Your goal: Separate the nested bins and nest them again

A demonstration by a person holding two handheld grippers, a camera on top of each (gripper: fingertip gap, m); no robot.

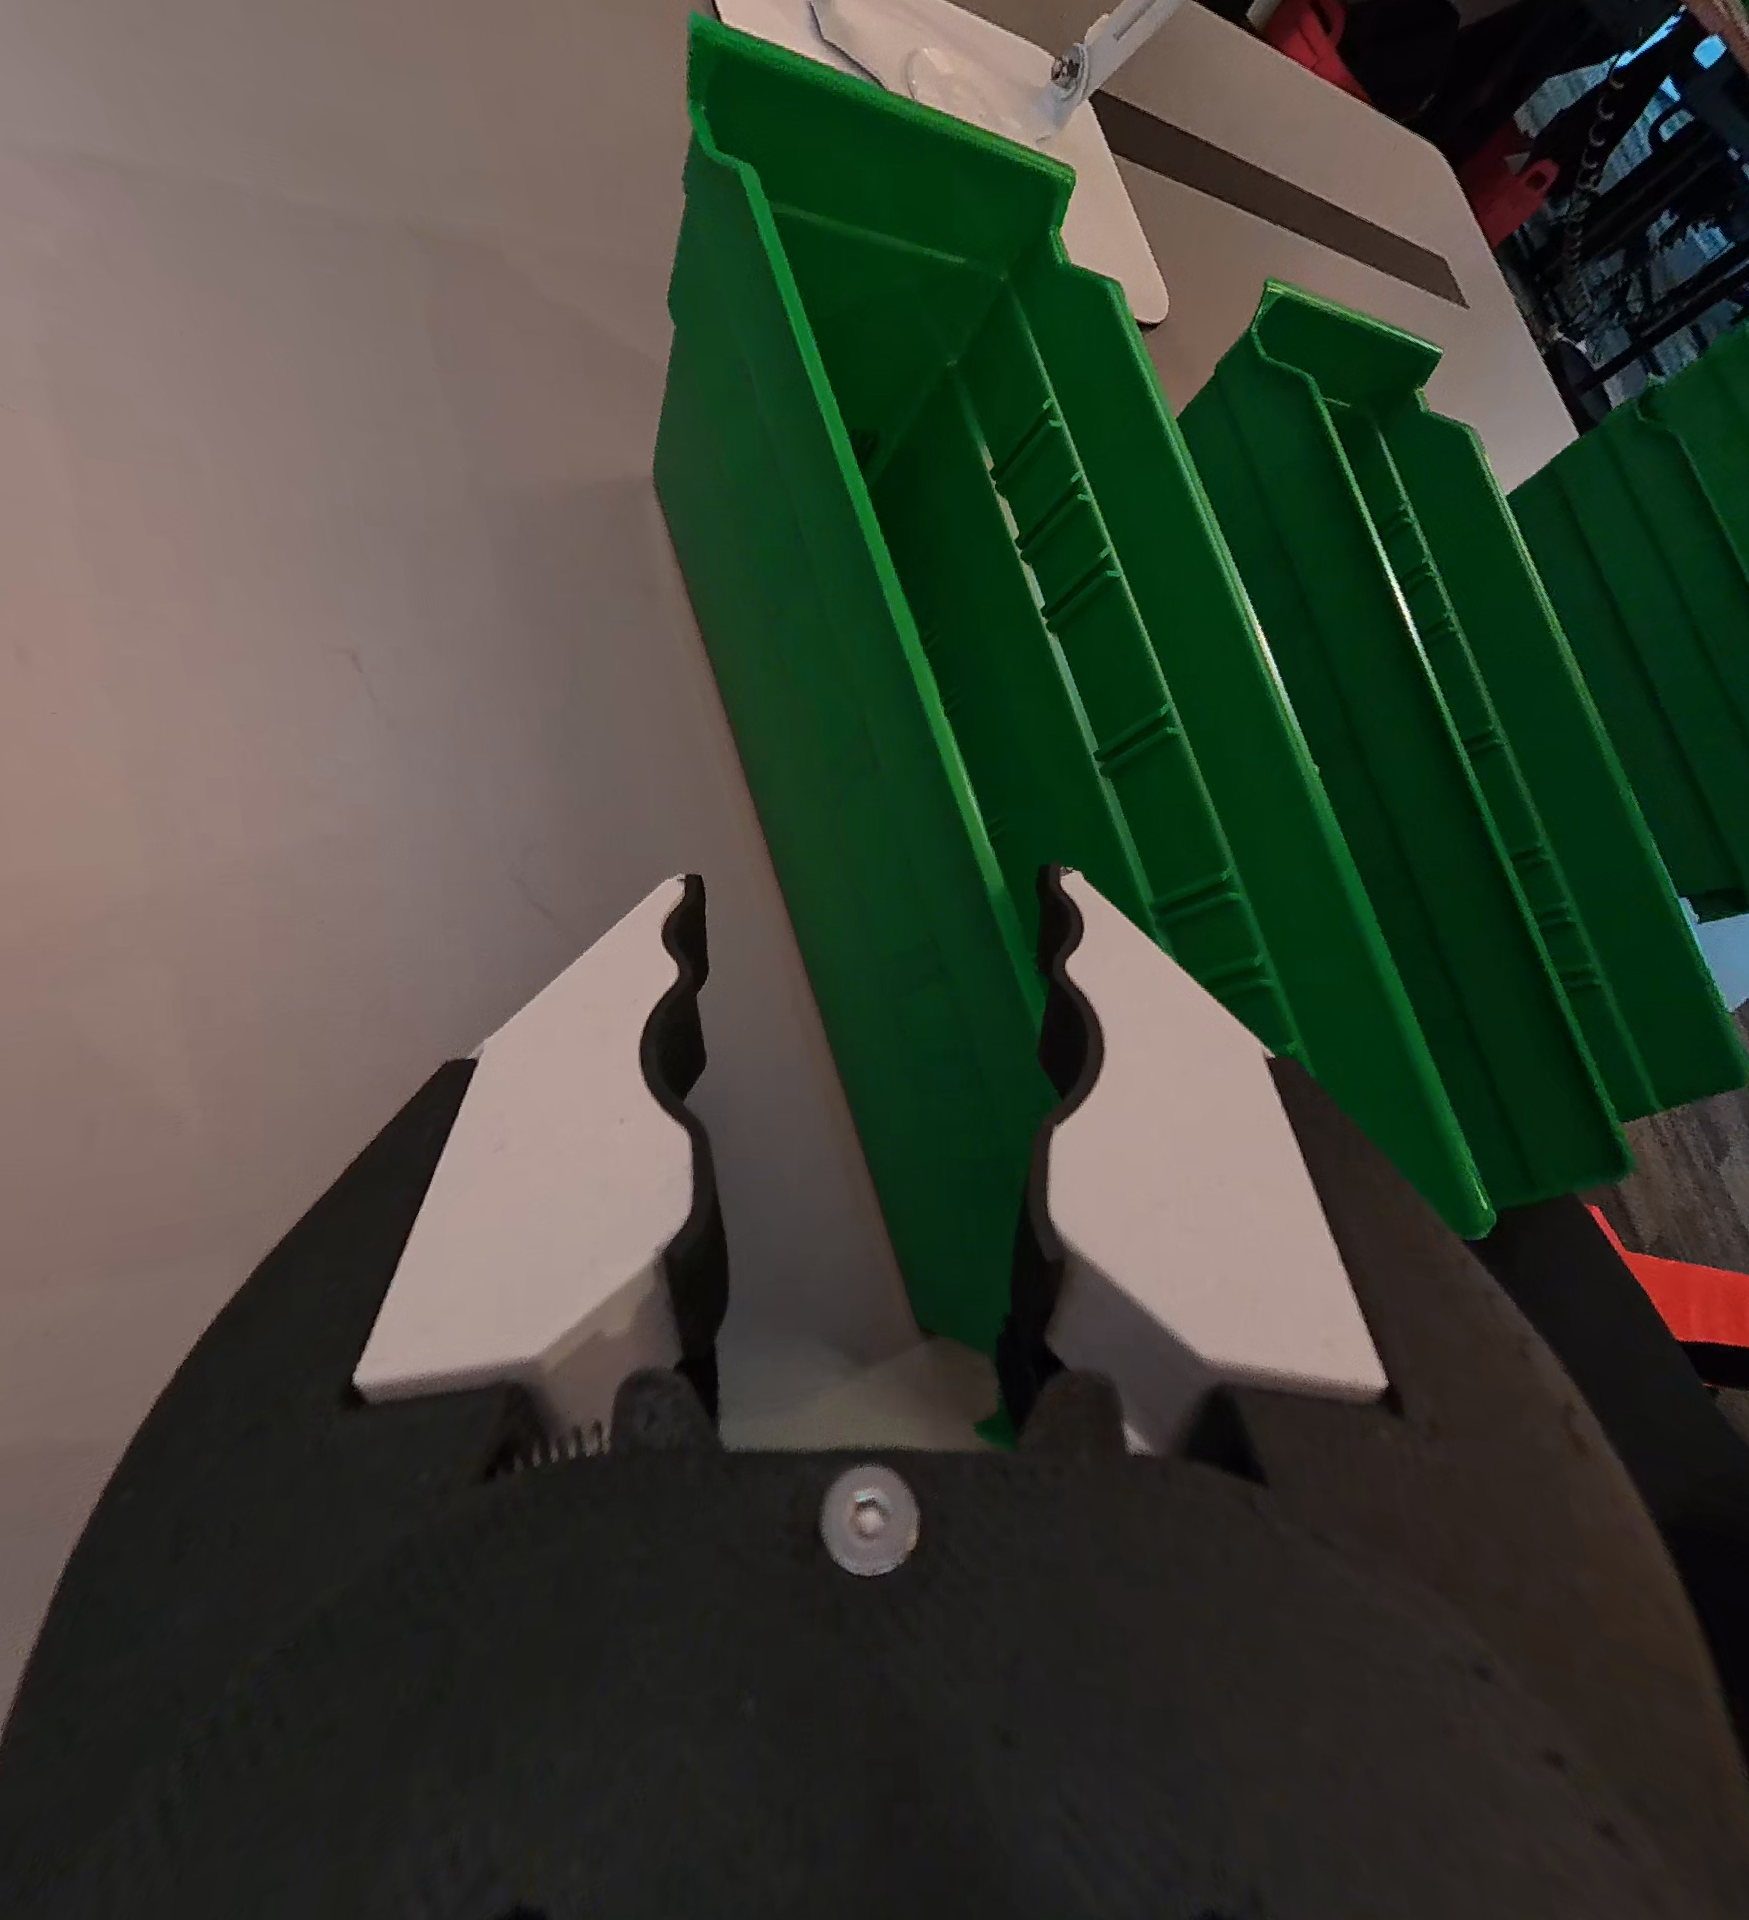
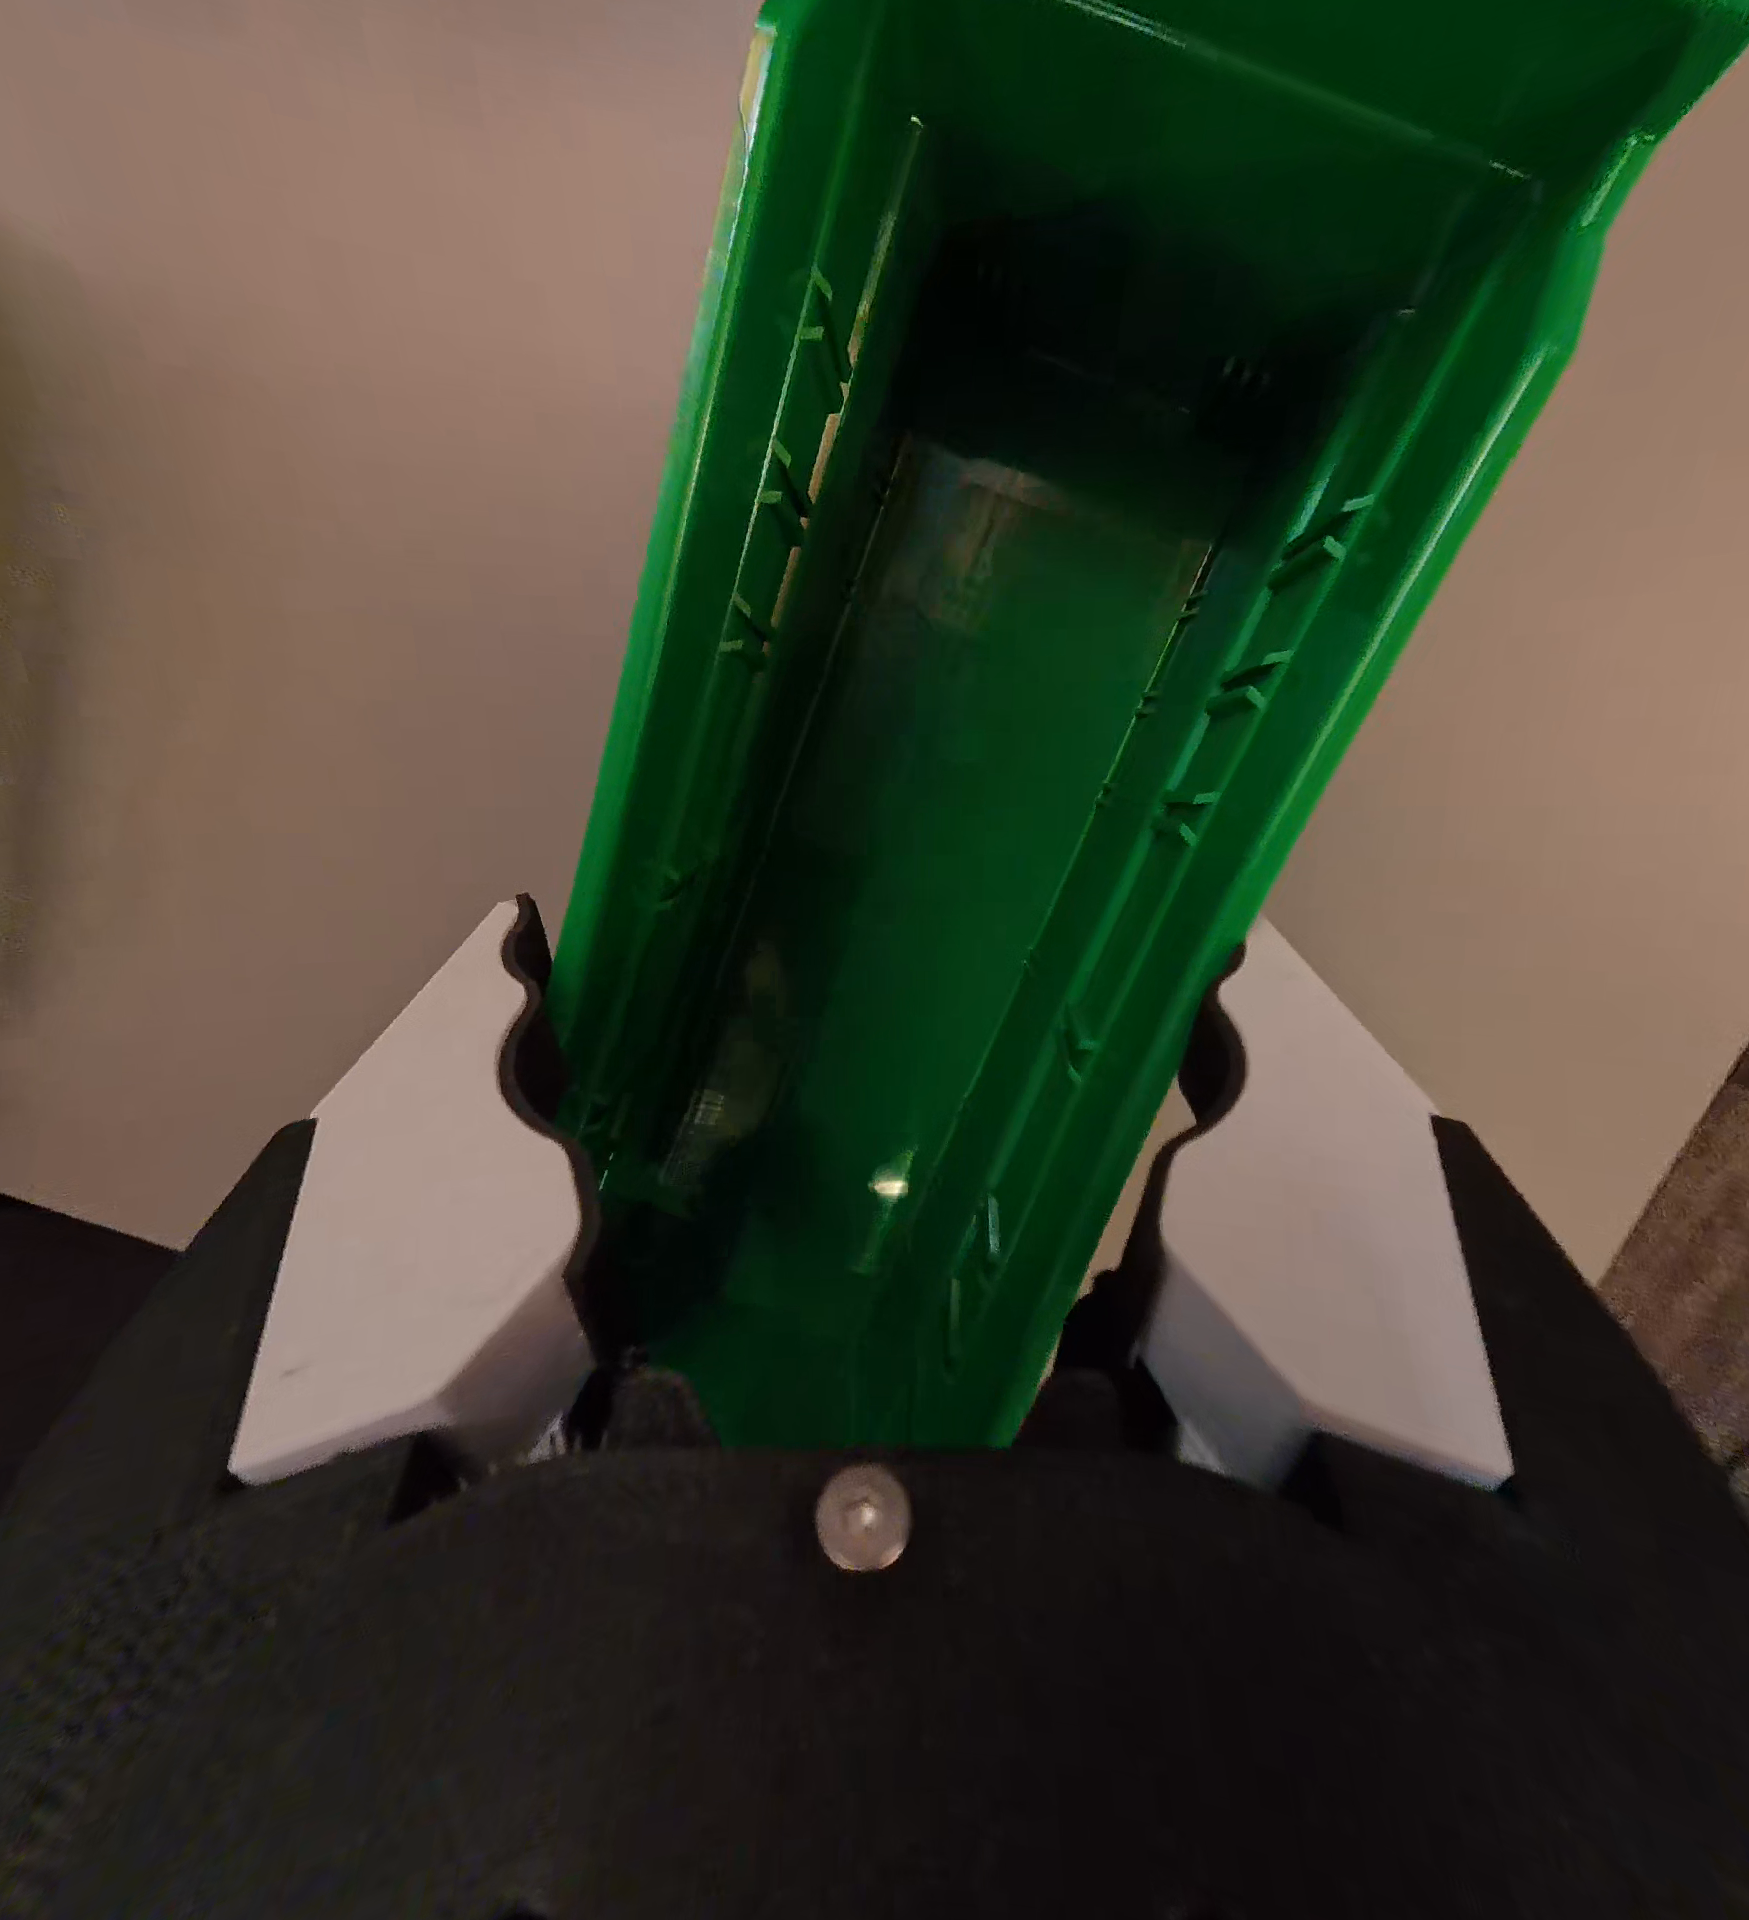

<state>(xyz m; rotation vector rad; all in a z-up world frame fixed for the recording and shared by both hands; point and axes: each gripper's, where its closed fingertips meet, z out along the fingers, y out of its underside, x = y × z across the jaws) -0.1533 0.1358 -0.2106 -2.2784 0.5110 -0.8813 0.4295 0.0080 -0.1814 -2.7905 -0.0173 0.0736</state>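
The left claw (image 1: 875, 883) stands with its two white fingers (image 1: 558, 1122) spread partway, black wavy pads facing each other across a clear gap. Its right-hand pad touches the near long wall of a bin (image 1: 849, 727); the left-hand pad is apart from it, with bare space between. That claw tilts so its fingers point up and away.

The right claw (image 2: 880, 925) is spread wider. Its fingers (image 2: 413, 1174) straddle the near end of another bin (image 2: 1005, 675), one pad against each outer side. Whether they press hard cannot be told. Both claws show black bodies with a single silver bolt at the middle.
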